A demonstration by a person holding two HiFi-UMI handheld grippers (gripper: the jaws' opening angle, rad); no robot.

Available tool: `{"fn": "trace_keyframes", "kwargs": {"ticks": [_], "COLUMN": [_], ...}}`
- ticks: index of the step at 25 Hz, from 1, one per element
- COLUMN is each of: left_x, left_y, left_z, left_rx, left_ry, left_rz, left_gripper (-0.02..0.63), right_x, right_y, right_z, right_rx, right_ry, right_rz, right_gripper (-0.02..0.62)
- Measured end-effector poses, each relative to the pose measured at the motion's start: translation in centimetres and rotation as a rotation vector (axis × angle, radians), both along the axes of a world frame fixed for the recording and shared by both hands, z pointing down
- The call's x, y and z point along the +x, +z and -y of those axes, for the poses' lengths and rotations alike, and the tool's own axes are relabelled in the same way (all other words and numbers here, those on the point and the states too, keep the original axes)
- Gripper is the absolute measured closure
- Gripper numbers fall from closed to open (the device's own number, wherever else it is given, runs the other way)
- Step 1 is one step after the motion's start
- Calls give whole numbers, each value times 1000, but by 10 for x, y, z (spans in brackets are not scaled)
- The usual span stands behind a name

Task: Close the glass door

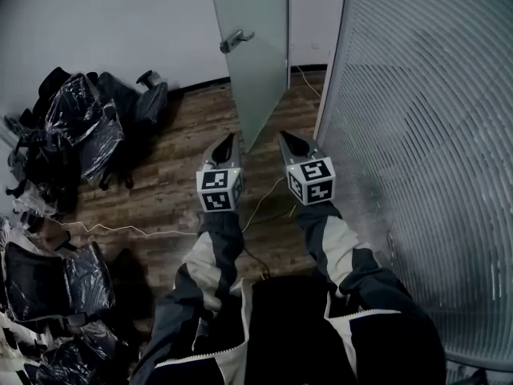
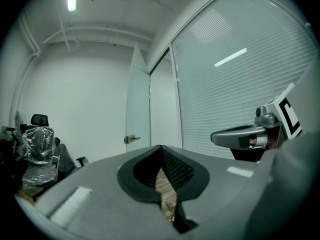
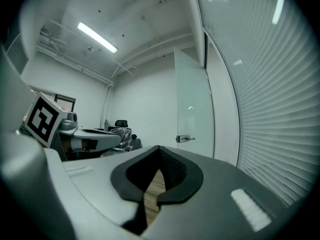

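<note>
A frosted glass door (image 1: 255, 46) stands open, swung into the room, with a metal lever handle (image 1: 235, 40) on its left face. The same door (image 2: 137, 104) shows ahead in the left gripper view, its handle (image 2: 131, 139) small and far. The door (image 3: 194, 104) and handle (image 3: 183, 138) also show in the right gripper view. My left gripper (image 1: 227, 145) and right gripper (image 1: 288, 140) are held level side by side, short of the door's near edge, touching nothing. Both are shut with nothing between the jaws.
A glass wall with horizontal blinds (image 1: 425, 135) runs along the right. Plastic-wrapped office chairs (image 1: 88, 119) crowd the left, more chairs (image 1: 44, 295) at lower left. A thin cable (image 1: 144, 231) trails across the wooden floor (image 1: 176, 191).
</note>
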State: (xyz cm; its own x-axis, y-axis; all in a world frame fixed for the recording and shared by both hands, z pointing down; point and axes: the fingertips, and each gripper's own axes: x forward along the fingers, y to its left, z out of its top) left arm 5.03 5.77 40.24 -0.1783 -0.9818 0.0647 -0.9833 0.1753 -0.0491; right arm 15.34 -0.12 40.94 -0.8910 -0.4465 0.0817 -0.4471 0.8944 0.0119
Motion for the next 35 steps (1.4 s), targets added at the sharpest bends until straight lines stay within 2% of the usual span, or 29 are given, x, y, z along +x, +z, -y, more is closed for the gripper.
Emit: {"fn": "trace_keyframes", "kwargs": {"ticks": [10, 17, 24, 35], "left_x": [6, -12, -74, -194], "left_y": [4, 33, 43, 24], "left_z": [-1, -15, 8, 85], "left_rx": [-34, -82, -78, -47], "left_ry": [-38, -74, -54, 88], "left_rz": [-15, -33, -30, -11], "left_gripper": [603, 603, 603, 603], "right_x": [9, -6, -70, -185], "right_y": [4, 30, 43, 26], "right_z": [8, 9, 24, 83], "right_rx": [-16, -50, -34, -7], "right_ry": [-45, -73, -68, 57], "right_rz": [-6, -34, -51, -43], "right_gripper": [589, 591, 591, 591]}}
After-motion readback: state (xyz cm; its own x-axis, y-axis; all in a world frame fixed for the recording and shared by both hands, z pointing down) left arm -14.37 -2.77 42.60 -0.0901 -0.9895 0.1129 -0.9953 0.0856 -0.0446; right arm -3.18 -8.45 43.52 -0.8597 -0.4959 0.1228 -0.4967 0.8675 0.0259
